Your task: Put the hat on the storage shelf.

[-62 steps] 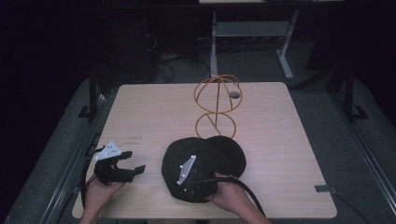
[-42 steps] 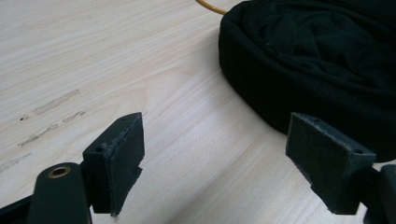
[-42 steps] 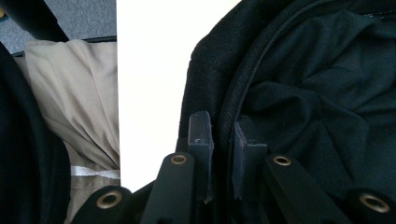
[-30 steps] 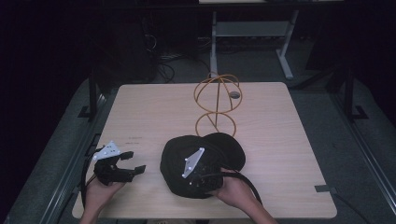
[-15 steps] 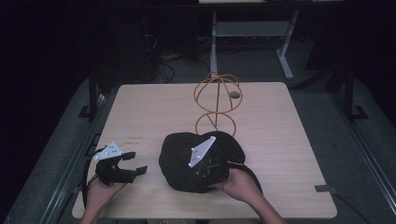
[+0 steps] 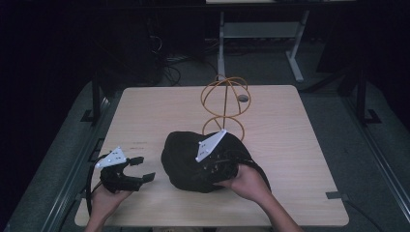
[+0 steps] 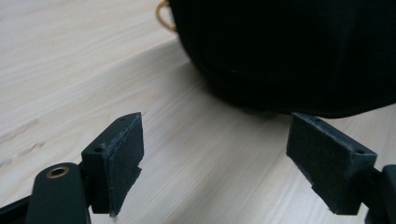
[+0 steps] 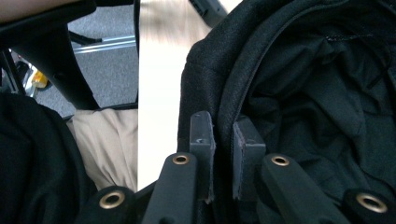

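Centrally, the right tool [image 8: 223, 161] is pinching the black hat's [image 6: 186, 159] rim; at lower left, the left tool [image 6: 140, 168] is resting agape on the tabletop [image 6: 290, 145].

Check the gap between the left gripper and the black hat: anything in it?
Nothing: bare wood tabletop lies between the open left gripper and the hat. Both the left gripper view and the high view show this.
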